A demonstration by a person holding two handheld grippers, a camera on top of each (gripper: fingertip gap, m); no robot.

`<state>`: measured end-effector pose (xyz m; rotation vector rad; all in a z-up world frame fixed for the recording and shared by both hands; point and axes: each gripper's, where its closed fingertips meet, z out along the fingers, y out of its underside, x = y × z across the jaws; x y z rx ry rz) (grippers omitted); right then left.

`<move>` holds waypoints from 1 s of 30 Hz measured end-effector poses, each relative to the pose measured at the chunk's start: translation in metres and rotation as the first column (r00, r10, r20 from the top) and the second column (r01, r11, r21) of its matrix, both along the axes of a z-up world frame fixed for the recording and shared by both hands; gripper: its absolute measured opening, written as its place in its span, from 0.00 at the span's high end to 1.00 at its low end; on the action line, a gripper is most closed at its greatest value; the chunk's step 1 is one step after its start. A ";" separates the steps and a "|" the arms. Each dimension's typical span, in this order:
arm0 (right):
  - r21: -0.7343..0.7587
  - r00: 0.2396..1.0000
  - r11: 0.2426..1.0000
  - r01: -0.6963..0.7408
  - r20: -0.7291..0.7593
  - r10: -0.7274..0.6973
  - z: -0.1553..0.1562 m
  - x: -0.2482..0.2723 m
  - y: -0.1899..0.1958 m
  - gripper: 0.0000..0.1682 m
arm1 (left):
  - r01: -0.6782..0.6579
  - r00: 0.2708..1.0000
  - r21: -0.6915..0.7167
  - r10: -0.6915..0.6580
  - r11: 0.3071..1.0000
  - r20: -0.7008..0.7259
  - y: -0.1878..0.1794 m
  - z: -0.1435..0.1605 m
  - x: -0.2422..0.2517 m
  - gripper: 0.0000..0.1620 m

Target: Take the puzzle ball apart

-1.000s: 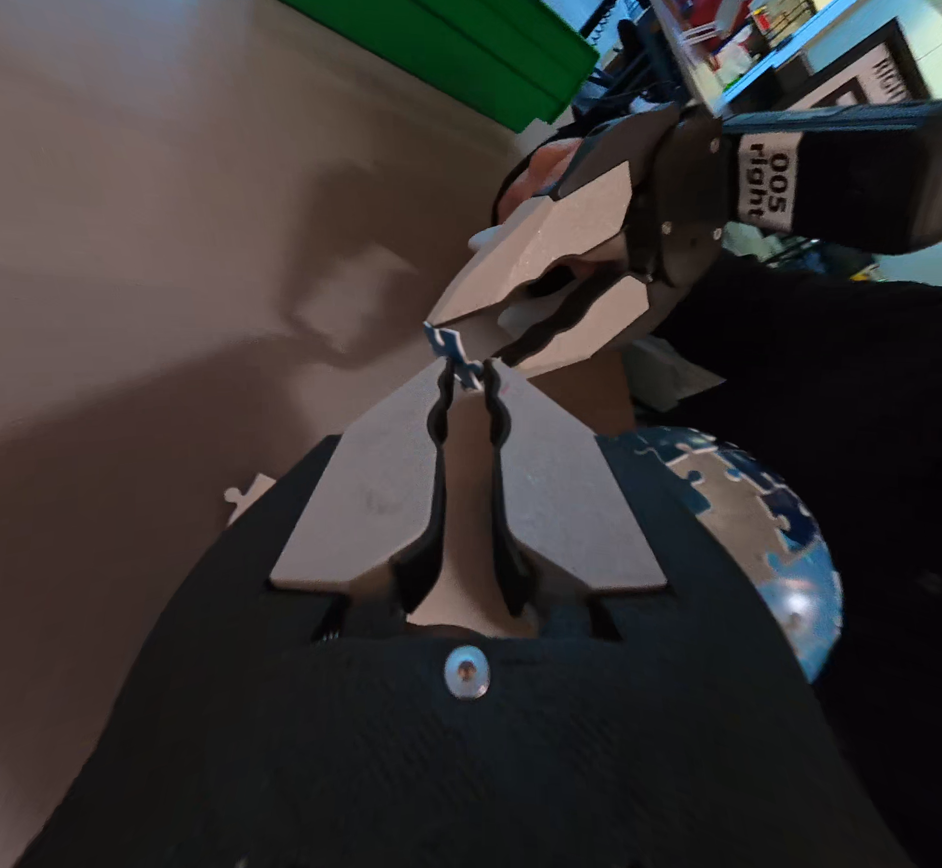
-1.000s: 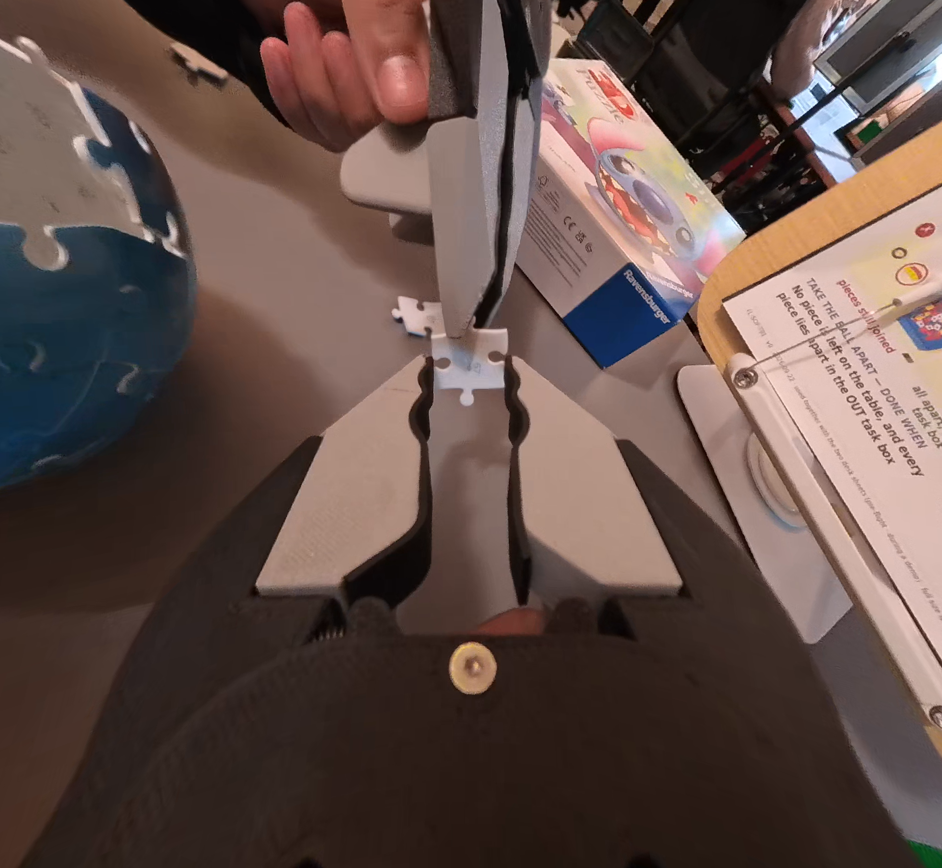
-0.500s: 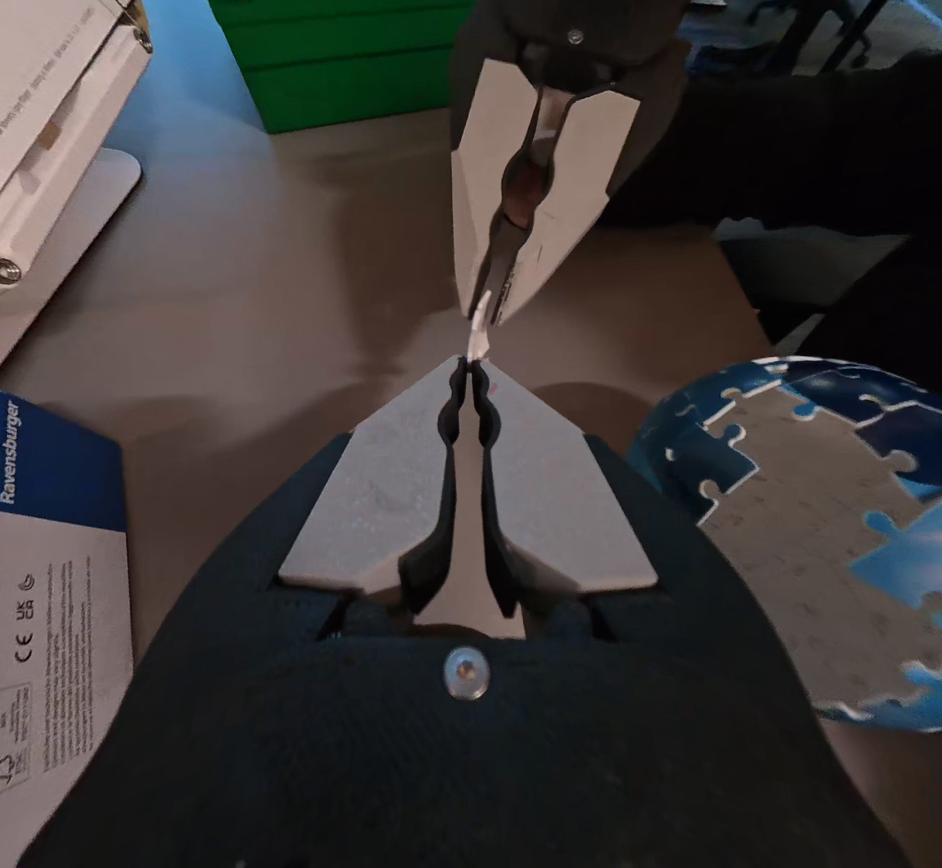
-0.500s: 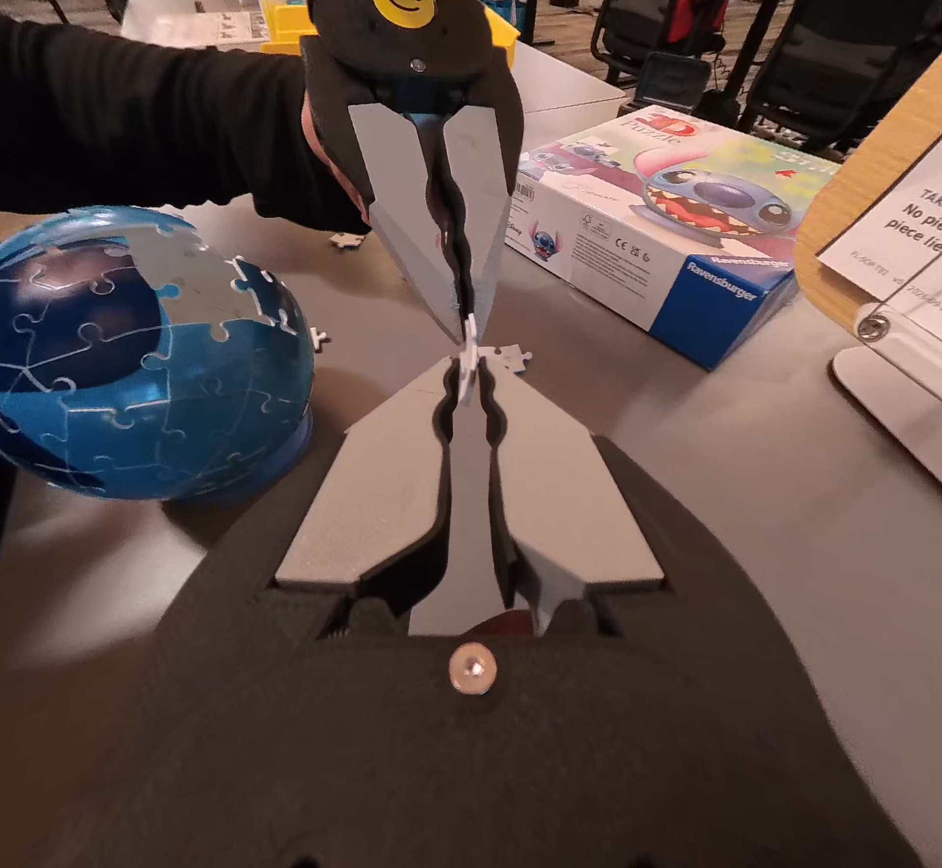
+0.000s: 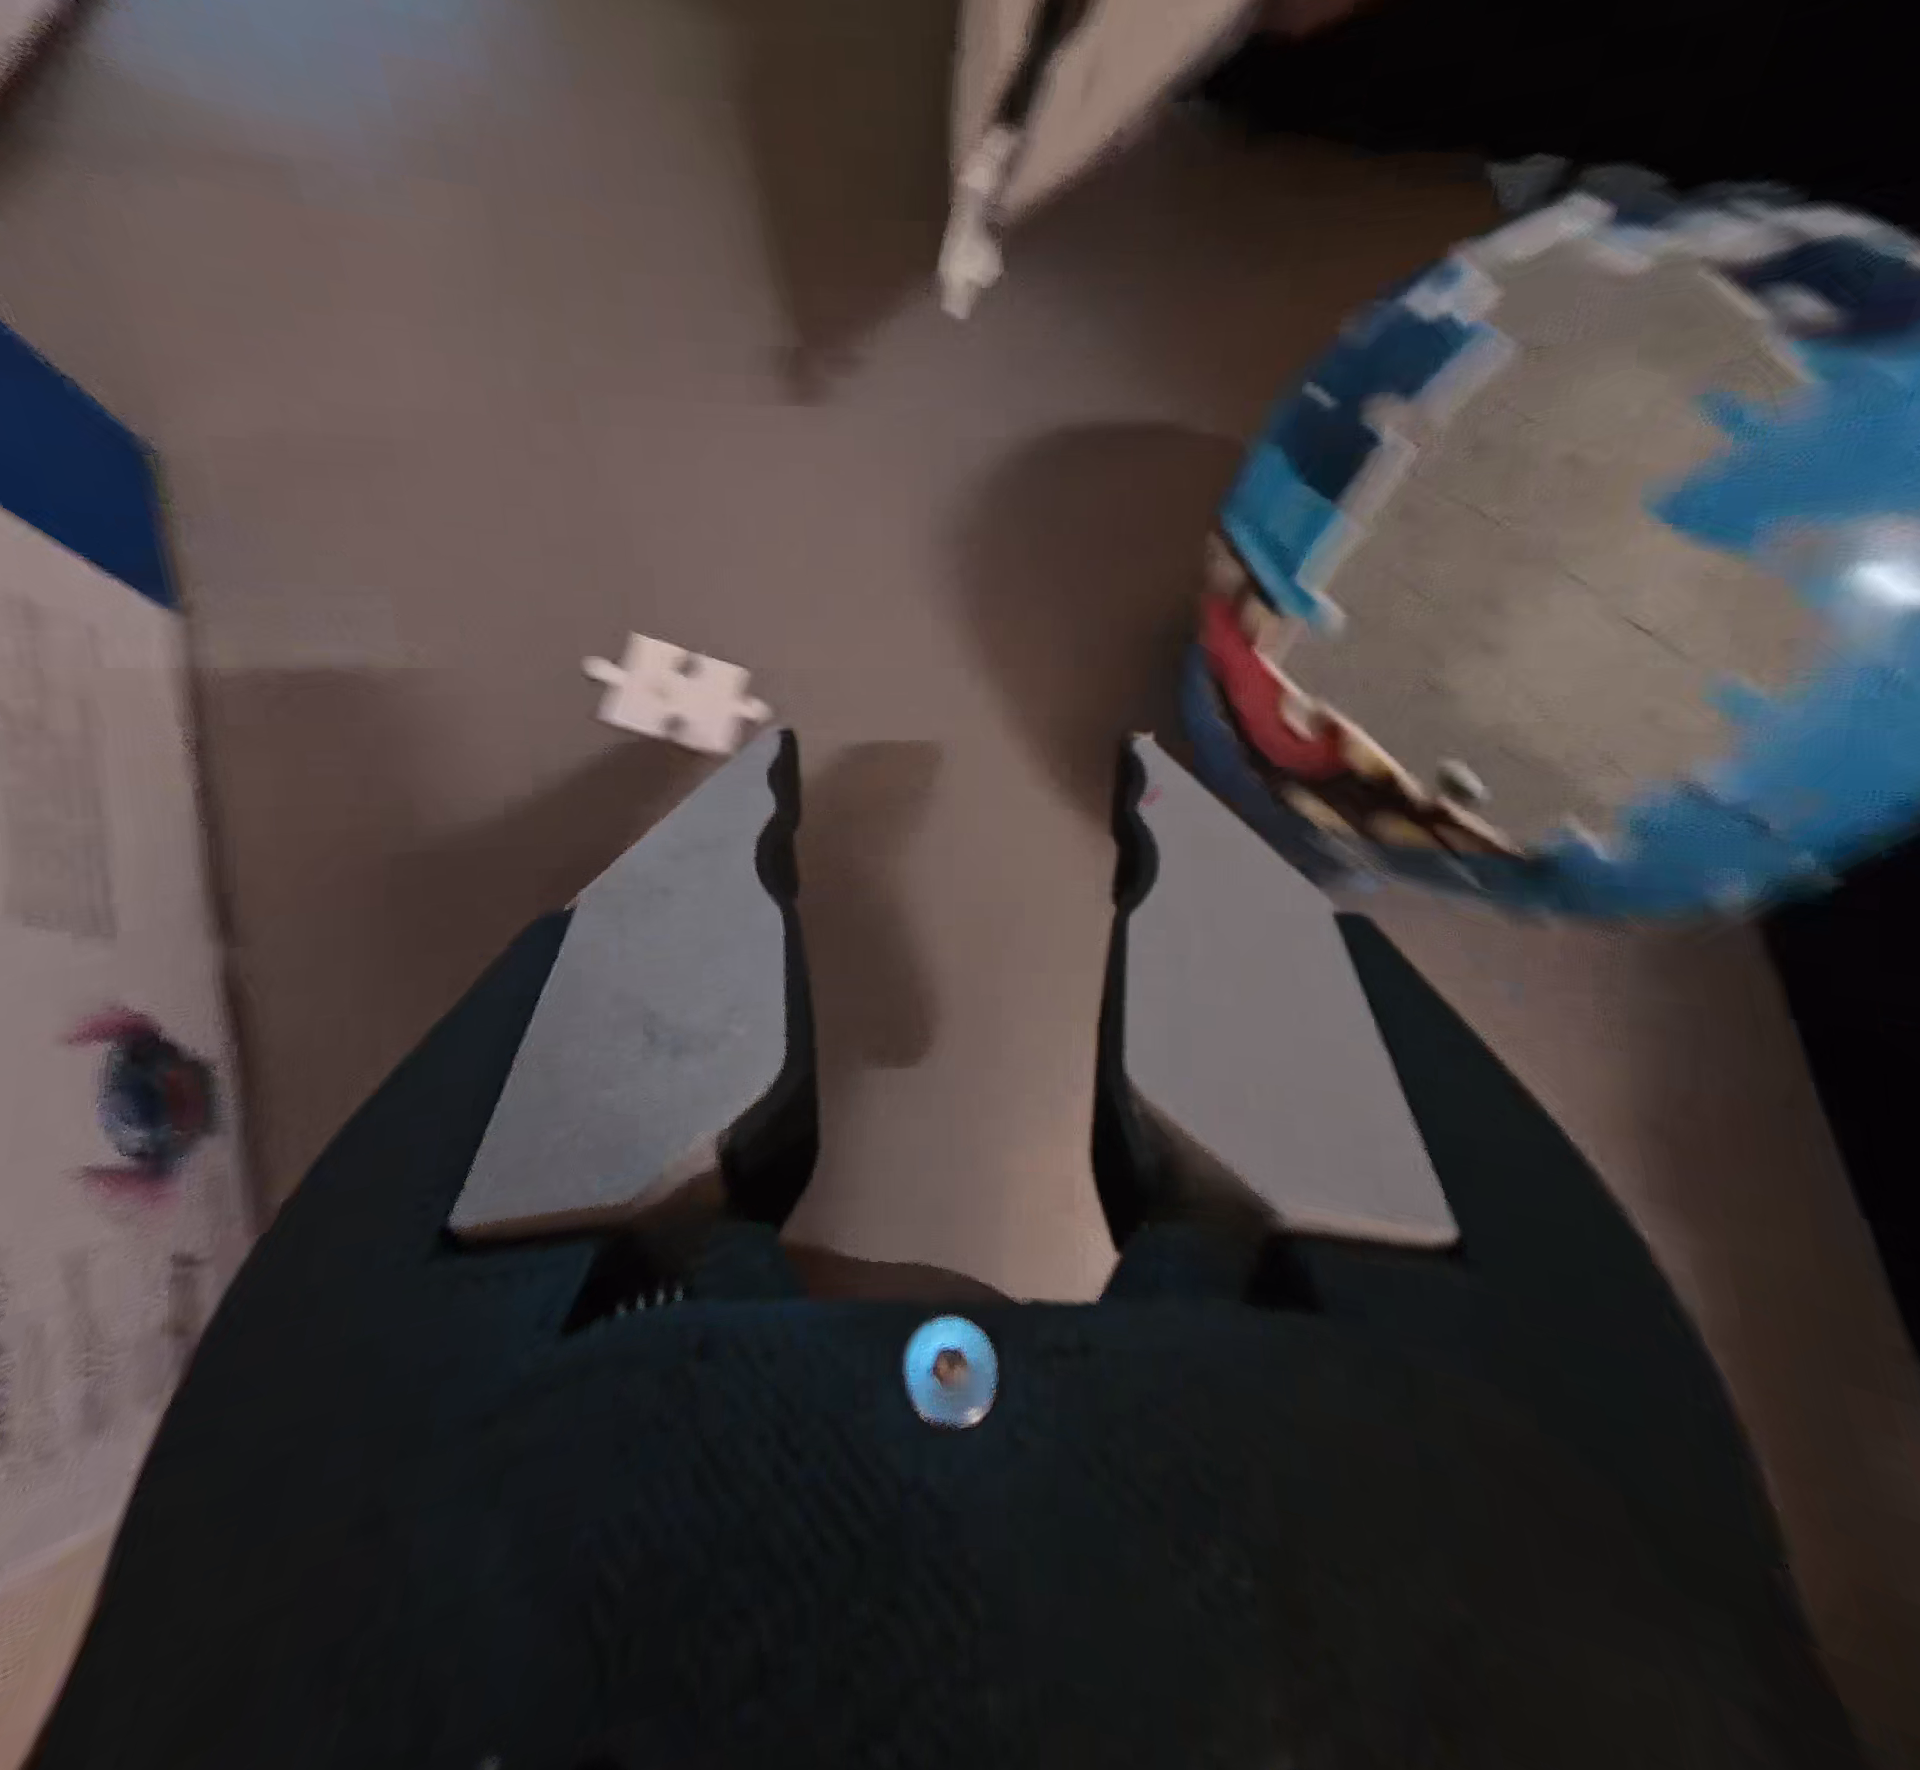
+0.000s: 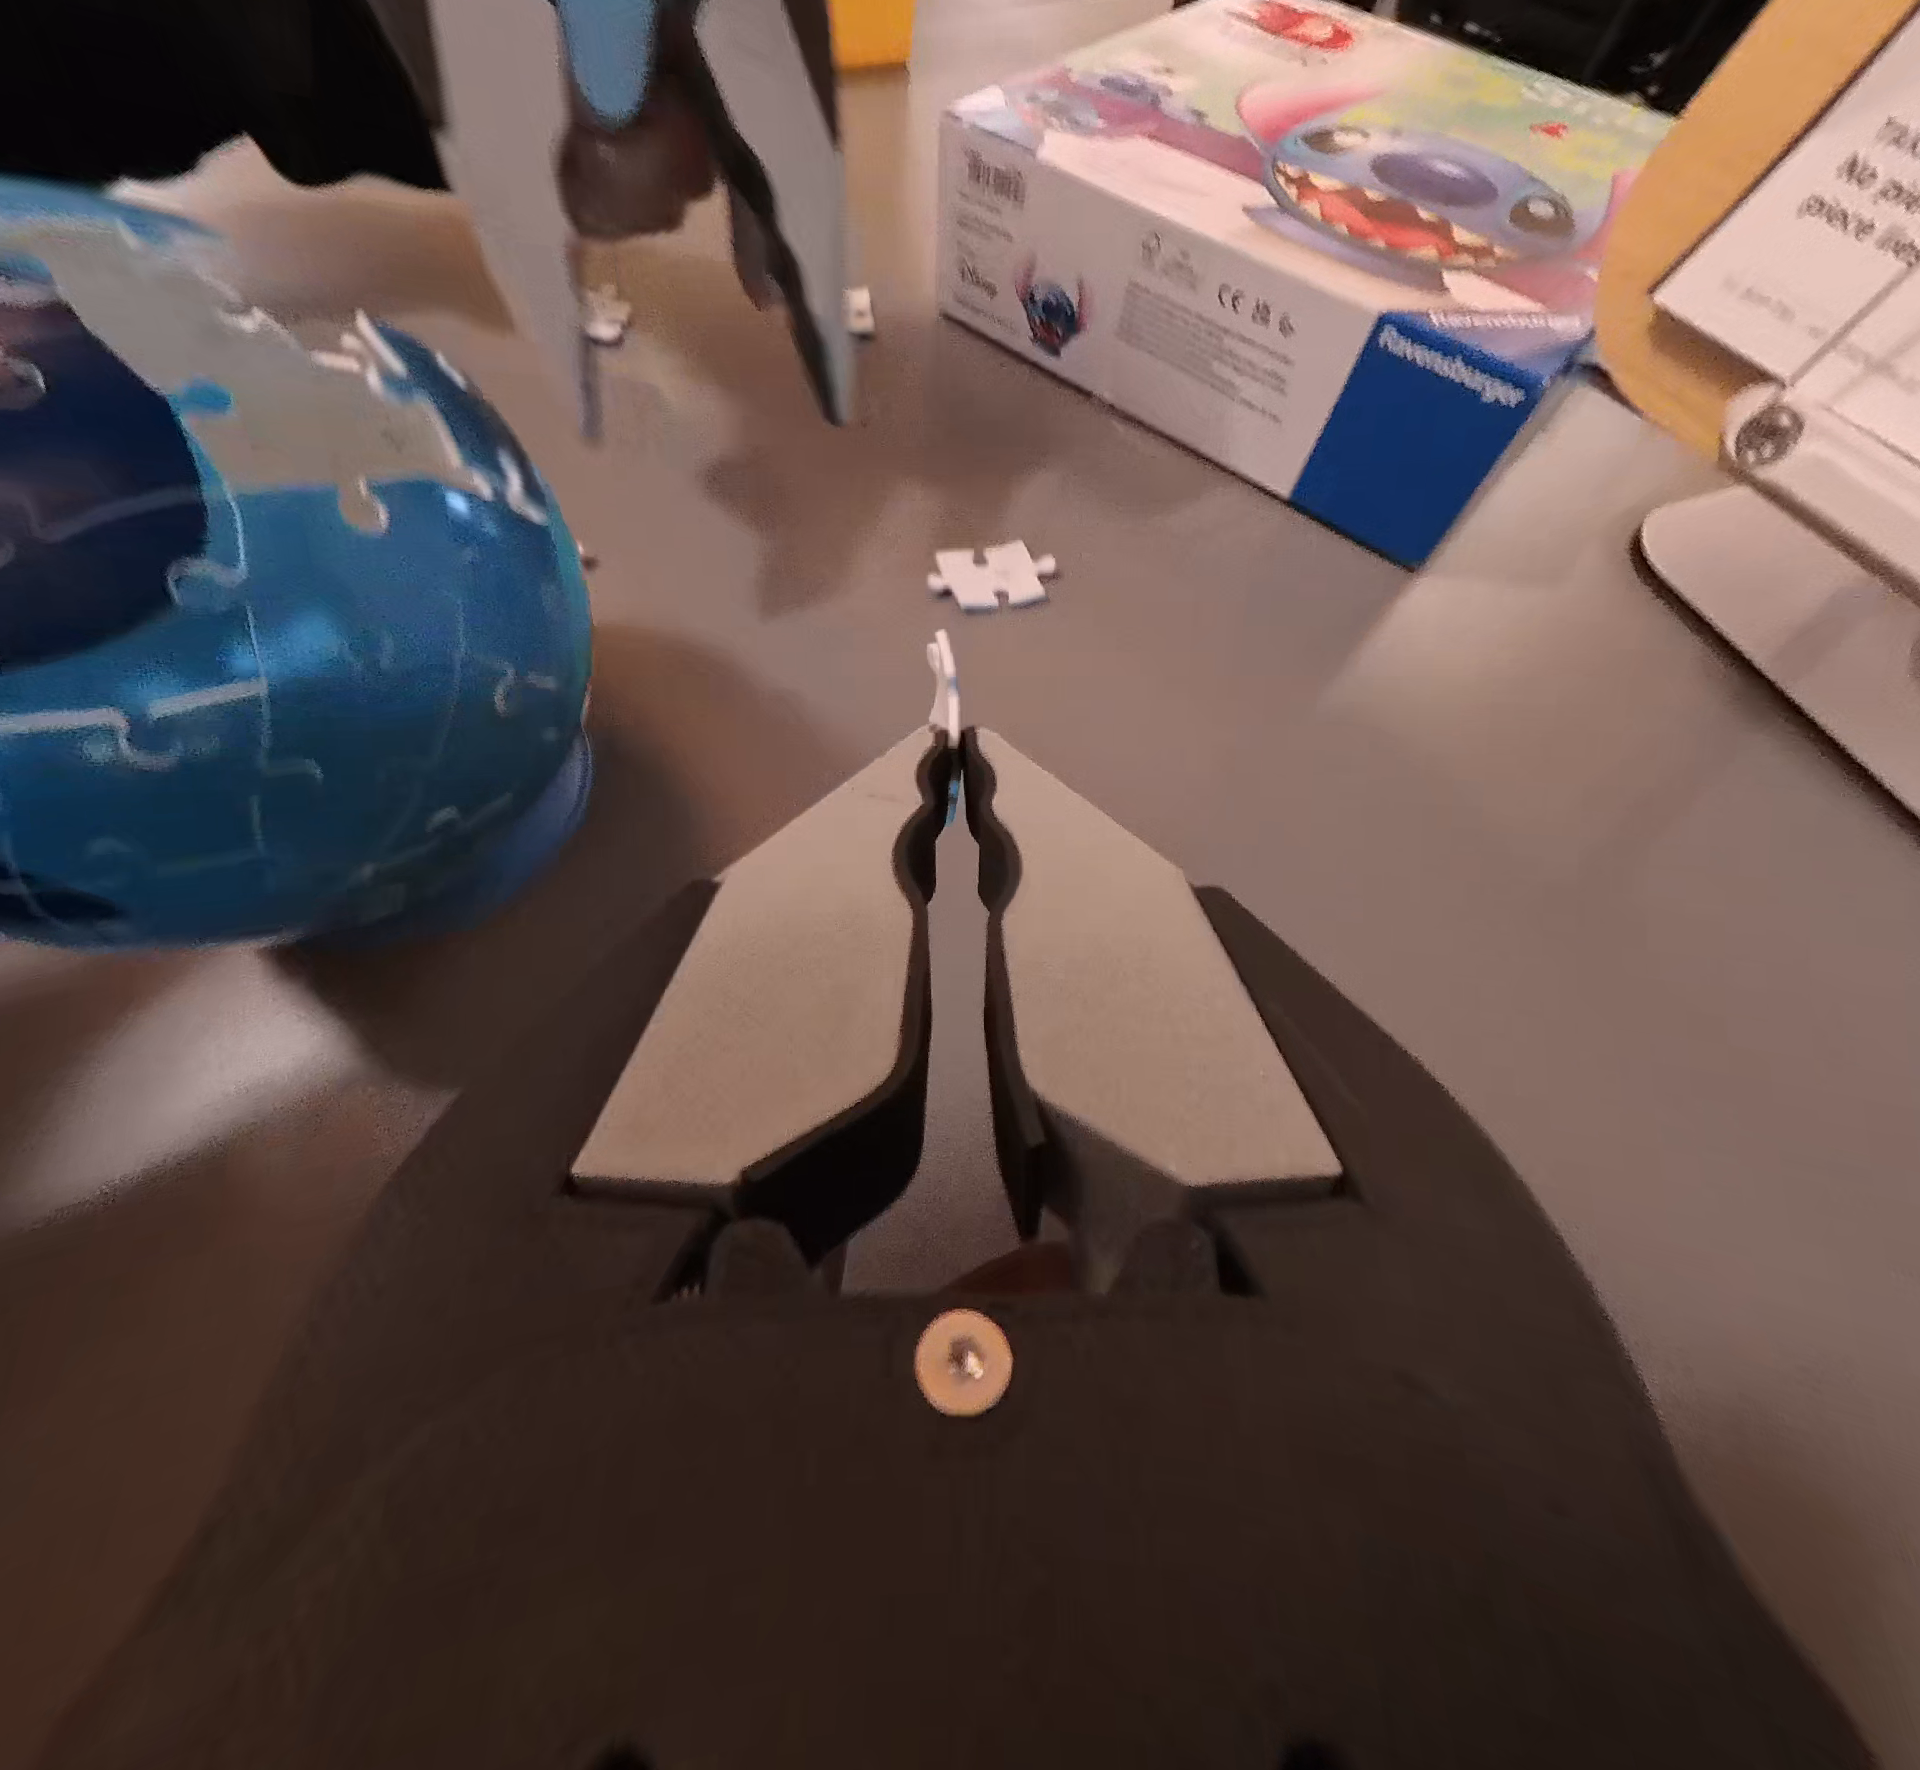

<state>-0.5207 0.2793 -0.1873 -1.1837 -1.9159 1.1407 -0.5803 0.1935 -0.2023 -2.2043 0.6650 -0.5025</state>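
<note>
The blue and grey puzzle ball (image 5: 1621, 577) sits on the table, right of my left gripper (image 5: 954, 756), which is open and empty. The ball also shows at the left in the right wrist view (image 6: 239, 598). My right gripper (image 6: 951, 733) is shut on a small white puzzle piece (image 6: 943, 681) held edge-on above the table. In the left wrist view that gripper (image 5: 997, 141) hangs at the top with the piece (image 5: 971, 234) at its tip. A loose piece (image 5: 675, 692) lies on the table by my left fingertip; it also shows in the right wrist view (image 6: 992, 572).
A puzzle box (image 6: 1278, 266) stands at the back right, and its edge shows at the left in the left wrist view (image 5: 94, 785). A white stand with a printed sheet (image 6: 1808, 432) is at the far right. Small pieces (image 6: 603, 318) lie behind the ball. Spacing between my two grippers at the tips: around 12 centimeters.
My left gripper has opened, let go of the piece and drawn back from the right gripper. The right gripper keeps the piece. Both grippers have moved apart.
</note>
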 end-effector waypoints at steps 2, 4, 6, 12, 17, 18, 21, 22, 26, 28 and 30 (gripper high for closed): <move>-0.004 0.999 1.000 0.026 0.019 -0.026 -0.009 0.009 0.006 1.00 | 0.088 0.993 0.017 -0.089 0.996 0.077 -0.025 0.001 0.009 0.63; -0.031 0.999 0.999 0.039 0.037 -0.038 -0.015 0.015 0.010 1.00 | 0.214 0.968 0.012 -0.214 0.977 0.133 -0.047 0.001 0.026 0.57; -0.035 0.998 0.998 0.059 0.038 -0.058 -0.016 0.020 0.014 1.00 | 0.283 0.952 -0.011 -0.280 0.959 0.121 -0.056 -0.007 0.037 0.46; -0.080 0.999 0.996 -0.040 0.014 0.041 -0.006 0.047 -0.005 1.00 | 0.365 0.923 -0.005 -0.361 0.931 0.131 -0.064 -0.019 0.064 0.40; -0.042 0.999 0.999 0.017 0.040 -0.016 -0.009 0.058 -0.005 1.00 | 0.378 0.915 0.038 -0.380 0.925 0.133 -0.074 -0.011 0.078 0.50; -0.043 0.999 0.999 0.016 0.039 -0.014 -0.008 0.059 -0.009 1.00 | 0.369 0.920 0.041 -0.371 0.929 0.129 -0.076 -0.011 0.078 0.51; -0.023 1.000 1.000 0.001 0.030 0.000 -0.006 0.059 -0.020 1.00 | 0.344 0.927 0.050 -0.348 0.938 0.143 -0.085 -0.008 0.080 0.52; -0.012 1.000 1.000 -0.005 0.030 0.005 -0.006 0.058 -0.024 1.00 | 0.338 0.929 0.050 -0.341 0.940 0.143 -0.088 -0.007 0.081 0.52; 0.012 1.000 1.000 -0.027 0.014 0.027 -0.003 0.050 -0.031 1.00 | 0.320 0.937 0.059 -0.325 0.946 0.128 -0.105 -0.004 0.088 0.52; 0.005 0.999 0.999 -0.040 -0.003 0.040 0.002 0.046 -0.033 1.00 | 0.313 0.940 0.075 -0.320 0.947 0.121 -0.113 -0.002 0.091 0.53; -0.004 0.998 0.998 -0.056 -0.012 0.056 0.007 0.041 -0.035 1.00 | 0.314 0.937 0.088 -0.323 0.946 0.134 -0.121 0.001 0.095 0.55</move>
